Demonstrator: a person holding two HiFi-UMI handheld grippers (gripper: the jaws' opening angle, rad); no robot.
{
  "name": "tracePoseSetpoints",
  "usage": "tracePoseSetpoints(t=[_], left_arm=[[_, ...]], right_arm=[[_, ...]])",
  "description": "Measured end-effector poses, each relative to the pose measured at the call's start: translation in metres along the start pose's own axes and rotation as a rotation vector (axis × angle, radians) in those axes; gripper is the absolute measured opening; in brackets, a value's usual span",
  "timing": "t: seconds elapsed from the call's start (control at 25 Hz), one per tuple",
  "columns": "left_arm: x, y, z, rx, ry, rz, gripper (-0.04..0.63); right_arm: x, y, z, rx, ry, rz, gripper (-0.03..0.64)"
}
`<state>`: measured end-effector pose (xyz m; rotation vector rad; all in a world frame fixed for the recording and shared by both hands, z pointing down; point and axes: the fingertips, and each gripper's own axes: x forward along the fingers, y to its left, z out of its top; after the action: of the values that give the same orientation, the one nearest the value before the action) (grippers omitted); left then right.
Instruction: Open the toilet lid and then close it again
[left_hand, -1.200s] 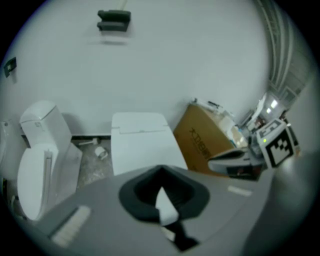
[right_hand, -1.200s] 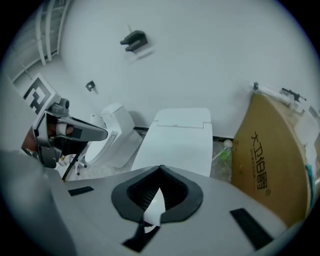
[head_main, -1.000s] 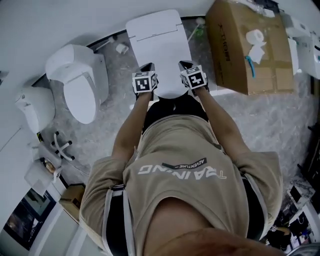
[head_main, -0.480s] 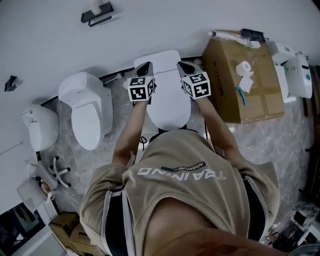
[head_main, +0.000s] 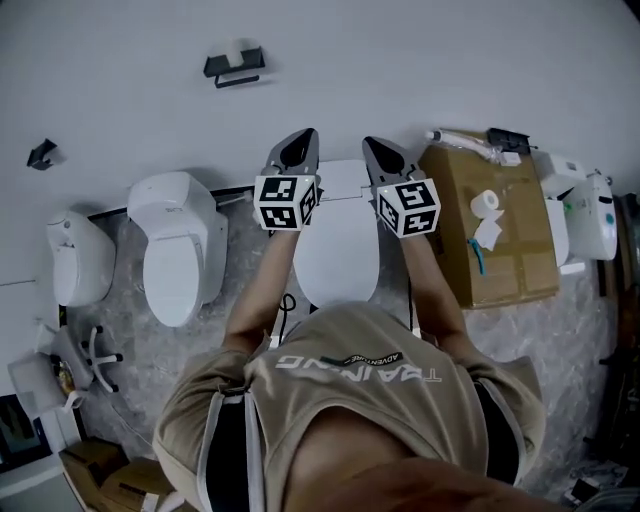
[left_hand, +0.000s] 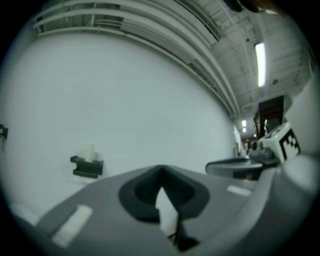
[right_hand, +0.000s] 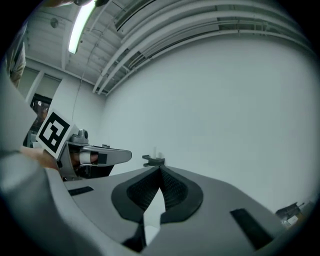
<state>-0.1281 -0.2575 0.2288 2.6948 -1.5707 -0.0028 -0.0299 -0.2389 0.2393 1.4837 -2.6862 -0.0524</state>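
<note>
**Lid's down, both grippers up in the air facing the wall**

Head view: the toilet (head_main: 340, 185) sits against the wall (head_main: 420, 60) right in front of the person, framed by the two forearms. Its lid (head_main: 338, 255) is lying flat, closed. Neither gripper is touching it. They're both held up above it, side by side, pointing at the wall.

The left gripper (head_main: 303, 142) has its jaws pressed together at the tips with nothing in them, and its own view (left_hand: 160, 170) shows that too. The right gripper (head_main: 376, 147) is the same, tips together and empty (right_hand: 160, 167).

Each gripper view is mostly bare wall, plus a little black holder (left_hand: 86, 166) mounted on it.

There's another toilet (head_main: 175, 245) to the left, and to the right a cardboard box (head_main: 510, 250) with a paper roll (head_main: 485, 203) on top.
</note>
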Motion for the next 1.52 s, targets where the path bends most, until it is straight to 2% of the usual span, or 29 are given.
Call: tracePoseSetpoints(t=[0.16, 0.4, 0.76, 0.92, 1.2, 1.52], left_arm=[[-0.019, 0.002, 0.015, 0.071, -0.045, 0.040, 0.003], [-0.032, 0.009, -0.002, 0.048, -0.014, 0.037, 0.003], [-0.022, -0.008, 0.015, 0.095, -0.039, -0.004, 0.003], [-0.014, -0.014, 0.012, 0.082, -0.022, -0.025, 0.003], [-0.009, -0.024, 0.027, 0.107, -0.051, -0.052, 0.003], [-0.009, -0.021, 0.009, 0.093, -0.017, -0.059, 0.003]], right_arm=[[-0.005, 0.001, 0.017, 0.050, -0.061, -0.007, 0.009], [-0.012, 0.008, 0.013, 0.076, -0.059, -0.017, 0.009], [-0.018, 0.004, 0.020, 0.038, -0.047, -0.014, 0.009], [-0.021, 0.005, 0.021, 0.026, -0.043, -0.004, 0.009], [-0.018, 0.005, 0.018, 0.024, -0.031, 0.011, 0.009], [-0.008, 0.007, 0.013, 0.034, -0.014, 0.028, 0.009]])
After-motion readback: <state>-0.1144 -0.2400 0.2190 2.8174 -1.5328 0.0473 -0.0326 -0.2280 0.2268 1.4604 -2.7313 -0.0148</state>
